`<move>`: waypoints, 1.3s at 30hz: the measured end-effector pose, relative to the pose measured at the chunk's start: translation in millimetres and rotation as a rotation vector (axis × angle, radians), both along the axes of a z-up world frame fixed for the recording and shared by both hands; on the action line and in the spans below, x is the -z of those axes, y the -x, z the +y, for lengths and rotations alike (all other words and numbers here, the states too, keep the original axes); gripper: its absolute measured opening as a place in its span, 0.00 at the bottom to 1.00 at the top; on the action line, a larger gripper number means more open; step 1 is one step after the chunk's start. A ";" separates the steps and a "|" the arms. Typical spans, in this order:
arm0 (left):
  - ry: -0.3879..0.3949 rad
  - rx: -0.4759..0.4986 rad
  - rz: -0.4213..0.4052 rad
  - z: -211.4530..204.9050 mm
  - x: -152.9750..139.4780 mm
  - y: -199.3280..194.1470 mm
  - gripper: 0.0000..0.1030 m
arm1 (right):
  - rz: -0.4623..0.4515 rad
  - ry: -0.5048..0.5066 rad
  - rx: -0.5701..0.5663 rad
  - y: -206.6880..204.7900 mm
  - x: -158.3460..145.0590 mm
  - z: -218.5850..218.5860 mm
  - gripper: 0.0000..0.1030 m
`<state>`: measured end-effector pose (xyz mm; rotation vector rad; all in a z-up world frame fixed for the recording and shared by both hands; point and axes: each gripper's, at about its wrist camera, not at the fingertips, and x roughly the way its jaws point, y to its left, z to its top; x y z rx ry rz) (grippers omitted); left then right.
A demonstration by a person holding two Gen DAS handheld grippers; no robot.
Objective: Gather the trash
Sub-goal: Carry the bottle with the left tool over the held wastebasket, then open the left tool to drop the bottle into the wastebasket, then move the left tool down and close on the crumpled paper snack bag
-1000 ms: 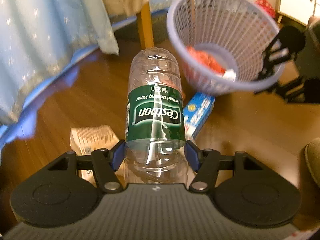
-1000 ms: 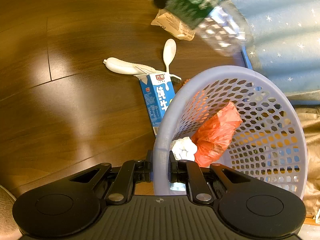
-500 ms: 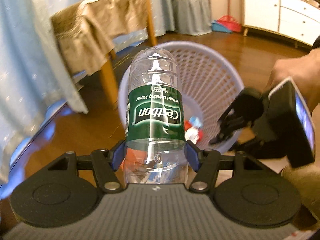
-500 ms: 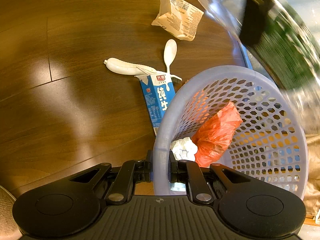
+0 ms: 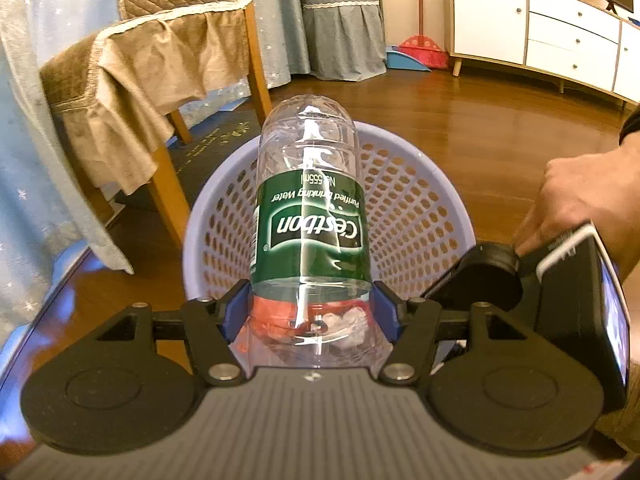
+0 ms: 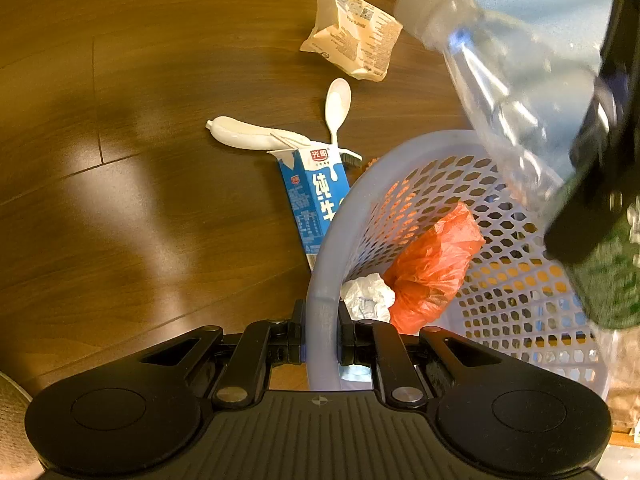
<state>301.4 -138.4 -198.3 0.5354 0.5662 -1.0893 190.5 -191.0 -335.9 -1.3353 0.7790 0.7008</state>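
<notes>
Left wrist view, nearest item: left gripper [image 5: 312, 312], blue pads clamped on the lower body of a clear plastic water bottle [image 5: 310, 216], just below its green label. The bottle hung directly above the basket [image 5: 448, 216], base end pointing away from the camera, cap end toward it. Judged empty, hence light; thin walls likely to dent and slip under a hard squeeze, so the ribbed section by the label looked the soundest hold.

Beyond the bottle: lavender perforated basket, tilted. At its near rim, right gripper [image 6: 322, 340], closed on the basket wall, a person's hand [image 5: 580, 208] behind it. Inside the basket: crumpled red bag [image 6: 432, 268] and white paper wad [image 6: 368, 294], both toward the near wall, leaving the far half open.

Outside the basket, on the wooden floor [image 6: 140, 200]: blue milk carton [image 6: 312, 196] touching the outer wall; past it a white banana-shaped piece [image 6: 248, 136] and white spoon [image 6: 338, 104]; farthest, a crushed beige carton [image 6: 352, 32].

Clearance: basket mouth judged wider than the bottle; the rim was the only edge to clear. Cloth-draped chair [image 5: 140, 92] stood near the basket's far left; floor to its far right lay bare.
</notes>
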 end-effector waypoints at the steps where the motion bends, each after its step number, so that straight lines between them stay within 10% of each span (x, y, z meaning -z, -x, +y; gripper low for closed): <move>1: 0.005 -0.003 0.009 -4.0 1.2 -2.5 0.60 | 0.000 0.000 0.000 0.2 0.1 -0.4 0.08; 39: -0.044 -0.239 0.046 76.8 31.7 -20.1 0.63 | 0.006 -0.003 0.006 -0.7 -4.1 -2.8 0.09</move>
